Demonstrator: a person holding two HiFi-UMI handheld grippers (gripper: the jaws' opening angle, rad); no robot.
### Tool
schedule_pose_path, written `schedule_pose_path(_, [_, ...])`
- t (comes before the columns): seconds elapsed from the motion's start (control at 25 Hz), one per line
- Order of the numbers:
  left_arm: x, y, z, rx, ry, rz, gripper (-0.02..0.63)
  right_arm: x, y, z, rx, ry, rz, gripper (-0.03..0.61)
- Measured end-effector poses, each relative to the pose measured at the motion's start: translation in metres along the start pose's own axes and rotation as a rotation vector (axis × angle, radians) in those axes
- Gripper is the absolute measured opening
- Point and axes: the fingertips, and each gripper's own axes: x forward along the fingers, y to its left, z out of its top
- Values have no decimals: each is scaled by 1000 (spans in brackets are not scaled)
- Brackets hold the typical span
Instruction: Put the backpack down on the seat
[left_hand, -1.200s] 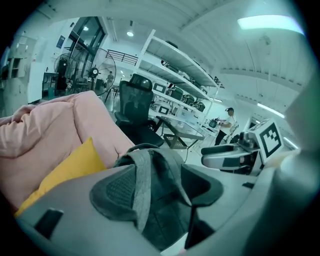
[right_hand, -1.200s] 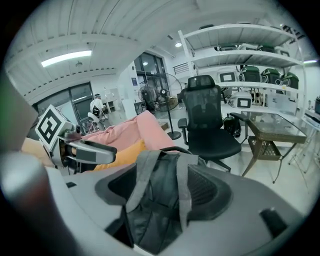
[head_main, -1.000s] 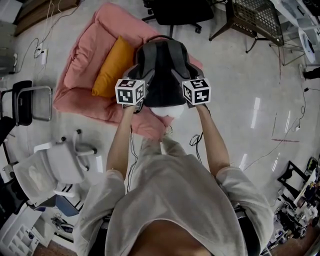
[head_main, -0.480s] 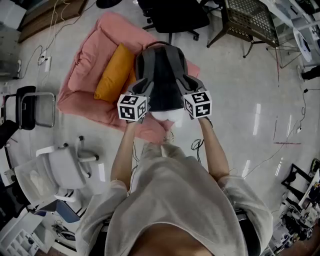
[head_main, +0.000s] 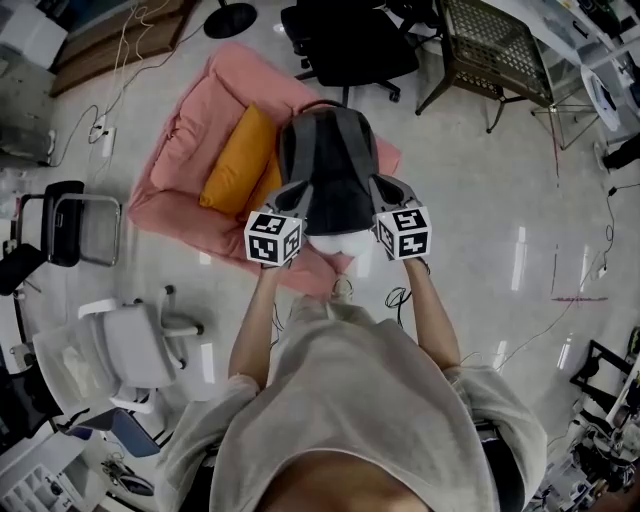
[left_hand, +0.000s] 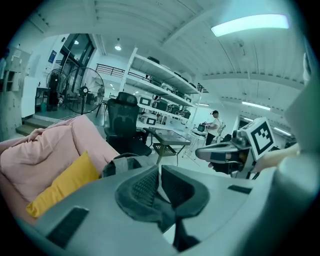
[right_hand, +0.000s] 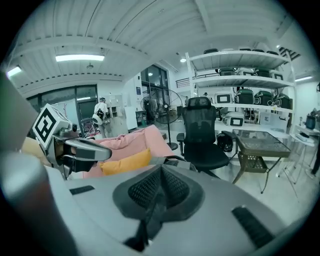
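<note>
Looks done: backpack (head_main: 328, 160) down on pink seat (head_main: 190, 140), beside yellow cushion (head_main: 238, 160). Left gripper (left_hand: 159, 172), right gripper (right_hand: 161, 176): jaws just closed, pressed together, empty.

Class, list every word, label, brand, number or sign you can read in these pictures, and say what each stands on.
No text can be read.
Left marker cube and right marker cube: black-and-white square patterns only, no letters or numbers.
Blue wall sign: too small to read.
</note>
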Motion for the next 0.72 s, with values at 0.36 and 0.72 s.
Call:
schedule_pose_path(0.36, [-25, -19, 11, 21, -40, 1, 23, -29, 16, 14, -36, -46, 22, -2])
schedule_pose_path(0.72, [-35, -25, 26, 33, -79, 13, 22, -41, 23, 26, -52, -81, 29, -2])
